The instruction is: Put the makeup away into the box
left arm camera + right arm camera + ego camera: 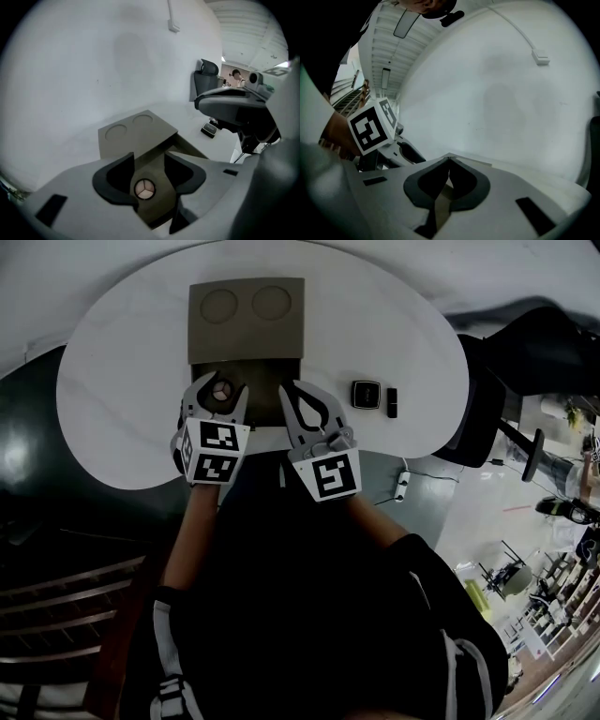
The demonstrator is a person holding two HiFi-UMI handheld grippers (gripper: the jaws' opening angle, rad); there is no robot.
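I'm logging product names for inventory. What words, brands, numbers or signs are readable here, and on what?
No text can be read anywhere.
Left marker cube: black-and-white square pattern, no letters.
Right marker cube: the same kind of pattern, no letters.
Black compact and black tube: any print is too small to read.
Box: two plain circles on the lid, no label visible.

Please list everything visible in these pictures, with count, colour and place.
table: one, white, under everything.
box: one, grey-brown, open, mid-table.
round compact: one, pinkish, inside the box.
square compact: one, black, right of the box.
stick: one, black, beside the square compact.
chair: one, black, right of the table.
left tongs: one, grey, open above the round compact.
right tongs: one, grey, shut, empty, by the box's right side.
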